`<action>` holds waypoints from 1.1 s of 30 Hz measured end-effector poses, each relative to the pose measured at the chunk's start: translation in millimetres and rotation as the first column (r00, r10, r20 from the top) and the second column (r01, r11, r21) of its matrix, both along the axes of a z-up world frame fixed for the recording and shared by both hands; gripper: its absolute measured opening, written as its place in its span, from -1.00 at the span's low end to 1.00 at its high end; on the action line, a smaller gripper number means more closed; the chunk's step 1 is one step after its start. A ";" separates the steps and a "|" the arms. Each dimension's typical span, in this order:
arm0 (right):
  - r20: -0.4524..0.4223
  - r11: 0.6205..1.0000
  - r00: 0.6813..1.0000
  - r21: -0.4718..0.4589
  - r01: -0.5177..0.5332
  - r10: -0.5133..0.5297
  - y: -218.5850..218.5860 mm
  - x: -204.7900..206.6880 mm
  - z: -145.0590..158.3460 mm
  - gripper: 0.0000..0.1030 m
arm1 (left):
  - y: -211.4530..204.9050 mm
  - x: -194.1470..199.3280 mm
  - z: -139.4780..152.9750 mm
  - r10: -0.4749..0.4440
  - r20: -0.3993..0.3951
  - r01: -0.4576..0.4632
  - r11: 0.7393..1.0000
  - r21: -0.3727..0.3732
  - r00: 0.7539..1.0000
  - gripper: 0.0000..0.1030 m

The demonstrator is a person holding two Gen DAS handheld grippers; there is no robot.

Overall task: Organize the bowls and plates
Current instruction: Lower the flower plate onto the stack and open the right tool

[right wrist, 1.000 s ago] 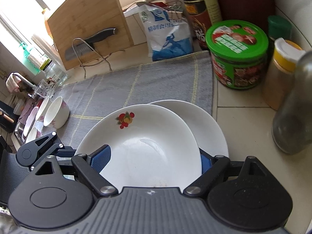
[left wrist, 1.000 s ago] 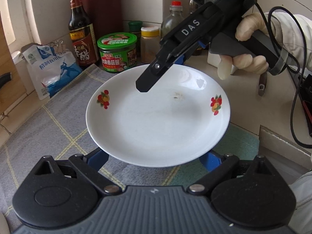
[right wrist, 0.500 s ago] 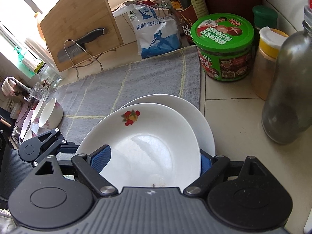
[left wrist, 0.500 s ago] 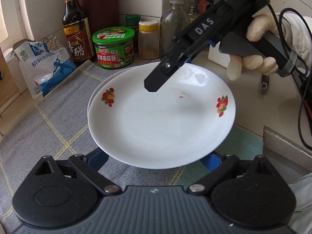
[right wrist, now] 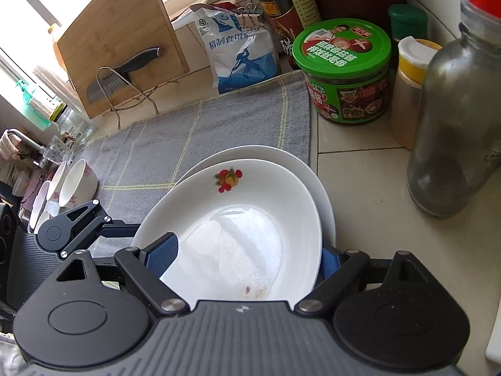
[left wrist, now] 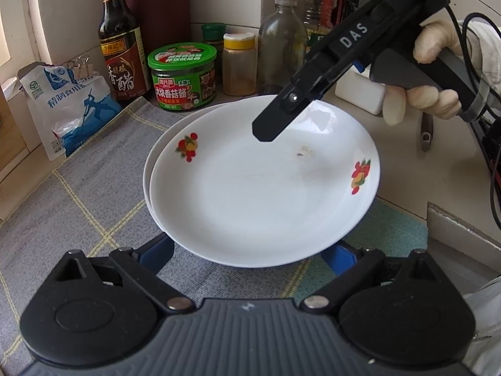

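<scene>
While ribbed tongs (right wrist: 241, 260) grip, glossy round plate (right wrist: 247, 219) tilts.

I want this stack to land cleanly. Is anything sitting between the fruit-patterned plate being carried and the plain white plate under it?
Nothing visible: the white fruit-patterned plate sits directly over the plain white plate, whose exposed rim is bare. The green-lidded jar and glass bottle stand off to the side.

Bright daylight is pouring through a window (right wrist: 28, 15) at the far left, washing out the glass. A pale tiled bench (right wrist: 369, 188) is running along a white tiled wall (left wrist: 65, 6), and a grey checked cloth (right wrist: 188, 138) is covering part of it. What may be a sink tap (right wrist: 18, 138) is showing dimly at the left edge.
</scene>
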State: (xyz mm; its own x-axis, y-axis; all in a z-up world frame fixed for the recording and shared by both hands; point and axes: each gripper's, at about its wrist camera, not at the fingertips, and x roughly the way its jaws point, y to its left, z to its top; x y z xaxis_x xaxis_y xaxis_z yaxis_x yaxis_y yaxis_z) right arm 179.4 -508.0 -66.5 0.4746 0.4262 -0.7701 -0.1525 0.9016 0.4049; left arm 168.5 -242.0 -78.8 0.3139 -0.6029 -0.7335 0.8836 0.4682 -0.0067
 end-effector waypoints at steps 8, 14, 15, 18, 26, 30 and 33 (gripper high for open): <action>0.015 0.999 1.000 -0.041 0.018 -0.018 3.5 -5.7 7.3 0.80 | 1.8 -1.4 -0.1 0.000 0.001 0.000 1.000 -0.015 1.000 0.94; 0.024 0.995 1.000 -0.099 0.014 -0.011 10.5 -6.9 8.2 0.81 | 4.1 -2.0 -0.6 0.001 0.006 -0.001 0.999 -0.037 1.000 0.94; 0.027 0.994 1.000 -0.107 0.016 -0.013 11.7 -7.5 8.2 0.81 | 5.6 -2.4 0.2 0.000 0.007 0.000 0.999 -0.044 1.000 0.94; 0.034 0.992 0.999 -0.122 0.016 -0.012 14.6 -8.9 7.7 0.86 | 8.1 -4.4 0.5 0.003 0.017 -0.002 0.999 -0.054 1.000 0.94; 0.044 0.986 0.998 -0.160 0.053 -0.047 12.5 -13.6 11.9 0.95 | 14.0 -7.7 0.7 0.023 0.028 -0.021 0.998 -0.064 0.999 0.94; 0.067 0.986 0.996 -0.156 0.063 -0.053 10.5 -16.7 16.6 0.98 | 17.7 -10.6 3.2 0.031 0.044 -0.027 0.996 -0.088 0.999 0.94; 0.105 0.982 0.994 -0.180 0.061 -0.042 16.6 -19.5 23.8 1.00 | 21.3 -13.3 6.4 0.042 0.059 -0.035 0.993 -0.111 0.997 0.94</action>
State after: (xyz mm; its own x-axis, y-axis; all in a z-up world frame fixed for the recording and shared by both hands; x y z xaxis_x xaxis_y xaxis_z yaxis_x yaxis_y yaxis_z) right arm 159.9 -491.4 -42.7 0.5710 0.2556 -0.7801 -0.1354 0.9666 0.2176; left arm 155.3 -220.8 -72.4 0.3810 -0.6652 -0.6421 0.8651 0.5016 -0.0062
